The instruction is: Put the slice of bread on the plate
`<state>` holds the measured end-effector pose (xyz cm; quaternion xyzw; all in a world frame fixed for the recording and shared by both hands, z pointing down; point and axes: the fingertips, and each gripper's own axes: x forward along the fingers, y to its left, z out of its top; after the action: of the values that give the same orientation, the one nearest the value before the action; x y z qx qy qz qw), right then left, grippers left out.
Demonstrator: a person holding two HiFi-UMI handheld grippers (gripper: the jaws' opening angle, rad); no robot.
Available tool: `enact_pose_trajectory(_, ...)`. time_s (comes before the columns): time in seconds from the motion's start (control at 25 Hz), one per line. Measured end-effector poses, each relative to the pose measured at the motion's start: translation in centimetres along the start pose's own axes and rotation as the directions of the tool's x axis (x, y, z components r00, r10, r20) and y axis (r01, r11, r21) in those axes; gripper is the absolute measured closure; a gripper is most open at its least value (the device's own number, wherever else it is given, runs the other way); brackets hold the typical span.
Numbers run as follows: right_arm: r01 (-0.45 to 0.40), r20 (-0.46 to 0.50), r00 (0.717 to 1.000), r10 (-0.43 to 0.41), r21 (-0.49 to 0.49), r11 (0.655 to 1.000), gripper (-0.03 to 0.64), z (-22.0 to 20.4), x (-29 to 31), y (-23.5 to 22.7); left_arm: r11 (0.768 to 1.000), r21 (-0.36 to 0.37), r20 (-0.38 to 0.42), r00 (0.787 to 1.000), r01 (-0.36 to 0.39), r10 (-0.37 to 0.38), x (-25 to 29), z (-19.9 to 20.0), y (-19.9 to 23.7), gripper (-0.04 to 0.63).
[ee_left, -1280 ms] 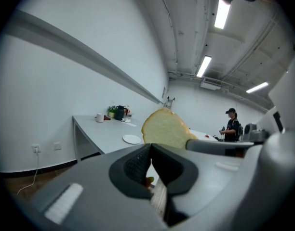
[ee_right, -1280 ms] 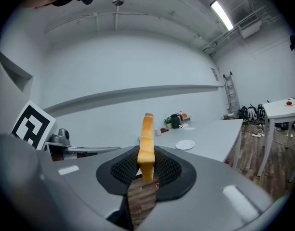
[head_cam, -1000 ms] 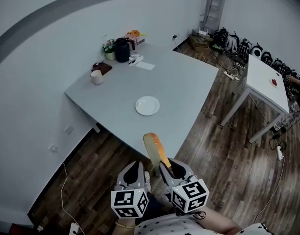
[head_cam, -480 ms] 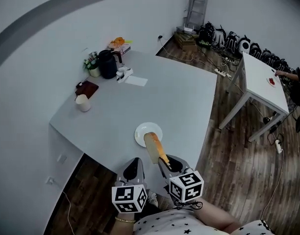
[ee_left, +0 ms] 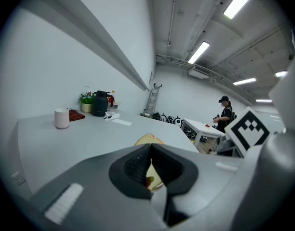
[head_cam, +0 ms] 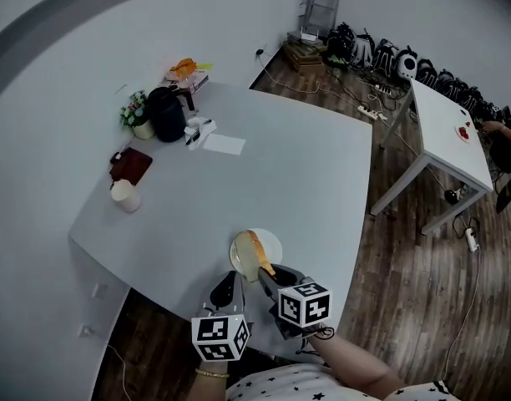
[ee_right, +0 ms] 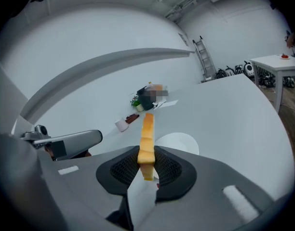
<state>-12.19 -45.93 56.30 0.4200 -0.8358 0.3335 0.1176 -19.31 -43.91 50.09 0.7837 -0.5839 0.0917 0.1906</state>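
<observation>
A slice of bread (head_cam: 248, 257) stands on edge between the jaws of my right gripper (head_cam: 268, 276), which is shut on its lower end. The slice hangs over the near left part of a white plate (head_cam: 270, 239) near the front edge of the grey table (head_cam: 306, 174). In the right gripper view the bread (ee_right: 147, 138) rises from the pads with the plate (ee_right: 179, 141) just beyond it. My left gripper (head_cam: 231, 284) sits beside the right one, to its left, shut and holding nothing. In the left gripper view the bread (ee_left: 148, 139) peeks over its closed jaws (ee_left: 148, 148).
At the table's far left stand a white cup (head_cam: 124, 195), a brown pad (head_cam: 129, 164), a dark kettle (head_cam: 165, 114), a small plant (head_cam: 139, 111) and a sheet of paper (head_cam: 223, 144). A second white table (head_cam: 452, 132) stands to the right, with a person (ee_left: 224, 112) near it.
Both grippers have come forward from beyond the table's edge to over the table. The bread, earlier short of the plate, now hangs over its near left part.
</observation>
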Motion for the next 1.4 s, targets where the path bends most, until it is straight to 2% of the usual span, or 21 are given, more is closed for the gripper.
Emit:
enact_pose_trajectory(0.24,0.004,-0.044,0.999,0.000,0.079,0.997,0.528,-0.6,1.9,-1.5,1.000,-0.012,-0.041,0.999,0.010,-0.011,1.7,-0.8,0.6,0.588)
enact_pose_trajectory(0.36,0.037,-0.050,0.998,-0.034,0.074,0.997,0.519,-0.5,2.0,-2.3,1.000,-0.018,-0.050,0.999,0.019,-0.020,2.2,-0.9,0.6,0.588)
enact_pose_trajectory(0.56,0.162,-0.063,0.984,-0.164,-0.041,0.986,0.485,-0.8,1.9,-4.4,0.999,-0.028,-0.059,0.998,0.020,-0.021,2.5,-1.4,0.7,0.588)
enact_pose_trajectory(0.68,0.262,-0.071,0.958,-0.276,-0.166,0.951,0.460,-1.2,1.7,-5.8,0.999,-0.033,-0.062,0.998,0.020,-0.022,2.7,-1.6,0.8,0.588)
enact_pose_trajectory(0.76,0.285,-0.075,0.950,-0.304,-0.198,0.938,0.465,-1.6,1.8,-6.4,0.999,-0.032,-0.066,0.998,0.022,-0.025,2.7,-1.6,0.7,0.588)
enact_pose_trajectory(0.96,0.293,-0.069,0.949,-0.308,-0.167,0.941,0.469,-1.9,1.2,-6.7,0.999,-0.028,-0.066,0.997,0.024,-0.026,2.4,-1.6,0.3,0.588)
enact_pose_trajectory(1.12,0.272,-0.030,0.960,-0.279,-0.149,0.951,0.472,-0.7,0.3,-5.3,0.999,-0.028,-0.058,0.998,0.031,-0.033,2.2,-1.2,0.2,0.588)
enact_pose_trajectory(1.16,0.264,-0.011,0.963,-0.269,-0.147,0.953,0.485,-0.2,-0.2,-4.8,0.999,-0.026,-0.056,0.998,0.036,-0.037,2.1,-1.1,0.0,0.588)
enact_pose_trajectory(1.28,0.226,0.049,0.974,-0.221,-0.161,0.961,0.599,1.3,-1.7,-3.0,0.998,-0.024,-0.051,0.997,0.050,-0.051,1.8,-0.9,-0.8,0.588)
enact_pose_trajectory(1.4,0.178,0.093,0.982,-0.164,-0.164,0.970,0.617,1.8,-3.3,-1.2,0.998,-0.031,-0.056,0.997,0.056,-0.058,1.3,-1.4,-1.5,0.588)
